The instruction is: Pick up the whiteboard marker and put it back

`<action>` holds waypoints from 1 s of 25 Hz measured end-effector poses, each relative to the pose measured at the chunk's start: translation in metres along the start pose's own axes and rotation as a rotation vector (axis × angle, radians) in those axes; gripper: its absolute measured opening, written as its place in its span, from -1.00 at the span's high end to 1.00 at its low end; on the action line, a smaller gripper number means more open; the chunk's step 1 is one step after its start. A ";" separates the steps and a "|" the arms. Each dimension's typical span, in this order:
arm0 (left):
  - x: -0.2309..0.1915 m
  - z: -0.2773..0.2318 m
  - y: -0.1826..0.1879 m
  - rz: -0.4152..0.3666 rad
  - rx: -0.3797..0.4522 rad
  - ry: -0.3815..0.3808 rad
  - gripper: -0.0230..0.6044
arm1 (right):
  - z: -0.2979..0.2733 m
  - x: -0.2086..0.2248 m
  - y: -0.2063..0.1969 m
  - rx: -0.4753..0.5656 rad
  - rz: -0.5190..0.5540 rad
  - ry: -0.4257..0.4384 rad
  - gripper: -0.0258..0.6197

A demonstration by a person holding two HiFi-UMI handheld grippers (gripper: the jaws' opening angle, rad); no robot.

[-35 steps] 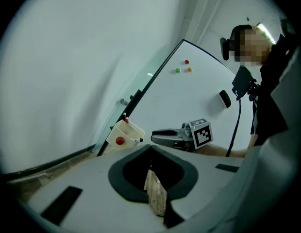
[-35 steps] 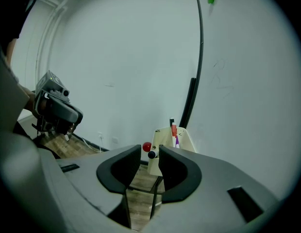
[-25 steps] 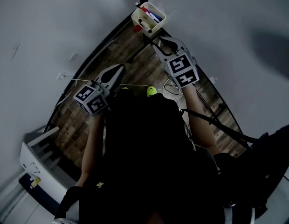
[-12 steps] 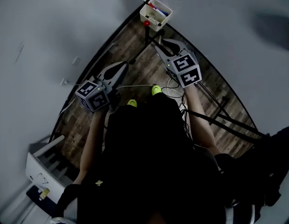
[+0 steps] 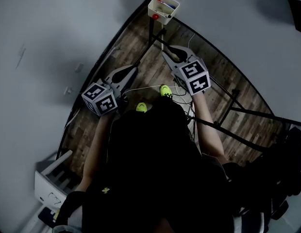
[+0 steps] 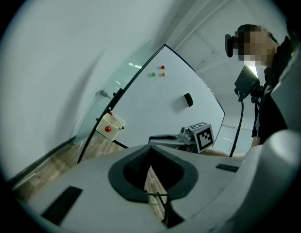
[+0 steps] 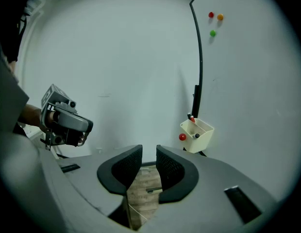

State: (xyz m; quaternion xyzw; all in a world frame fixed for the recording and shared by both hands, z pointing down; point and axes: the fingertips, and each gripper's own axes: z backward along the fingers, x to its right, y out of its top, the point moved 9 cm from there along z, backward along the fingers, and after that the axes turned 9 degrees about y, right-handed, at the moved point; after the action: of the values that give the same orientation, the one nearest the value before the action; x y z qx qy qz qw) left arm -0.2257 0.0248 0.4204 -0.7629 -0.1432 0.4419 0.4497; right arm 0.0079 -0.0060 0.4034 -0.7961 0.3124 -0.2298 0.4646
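The left hand-held gripper (image 5: 127,72) and the right hand-held gripper (image 5: 171,51) are held above the brown wood-plank floor (image 5: 136,40). The cream rectangular plastic marker bin (image 5: 162,8) is located beyond, apart from both.

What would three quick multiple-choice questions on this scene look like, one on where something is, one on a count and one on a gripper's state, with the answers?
1. Where is the cream marker holder?
A. lying on the floor
B. at the whiteboard's black edge
C. between a gripper's jaws

2. How many round magnets sit grouped high on the whiteboard?
A. one
B. three
C. six

3. How do the right gripper's jaws stand?
A. clamped on a marker
B. apart, with nothing between them
C. clamped on an eraser

Answers:
1 B: it hangs beside the board's dark frame.
2 B: one red, one orange and one green.
3 B: the right gripper view shows a gap with only floor behind it, though the jaws have just been closing.
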 end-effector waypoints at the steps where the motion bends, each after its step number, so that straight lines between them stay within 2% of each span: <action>1: -0.001 0.004 -0.002 -0.003 -0.008 -0.011 0.87 | 0.001 -0.007 -0.003 0.005 -0.011 -0.010 0.63; 9: -0.003 0.038 -0.030 -0.019 -0.084 -0.091 0.87 | 0.016 -0.067 -0.036 0.051 -0.150 -0.036 0.66; 11: -0.002 0.040 -0.037 -0.027 -0.106 -0.110 0.87 | 0.021 -0.078 -0.044 0.049 -0.167 -0.042 0.73; 12: -0.002 0.040 -0.040 -0.027 -0.113 -0.117 0.87 | 0.024 -0.082 -0.048 0.044 -0.172 -0.046 0.87; 13: -0.001 0.038 -0.042 -0.024 -0.117 -0.123 0.87 | 0.026 -0.085 -0.051 0.040 -0.178 -0.048 0.88; 18: 0.009 0.033 -0.049 -0.006 -0.128 -0.157 0.87 | 0.040 -0.091 -0.061 0.048 -0.231 -0.041 0.89; 25: 0.020 0.026 -0.041 -0.019 -0.138 -0.194 0.87 | 0.038 -0.104 -0.055 0.079 -0.225 0.020 0.89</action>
State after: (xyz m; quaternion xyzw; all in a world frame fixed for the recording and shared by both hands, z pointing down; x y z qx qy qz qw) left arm -0.2282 0.0738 0.4373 -0.7442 -0.2232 0.4986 0.3843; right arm -0.0246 0.1113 0.4261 -0.8048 0.2161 -0.3005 0.4640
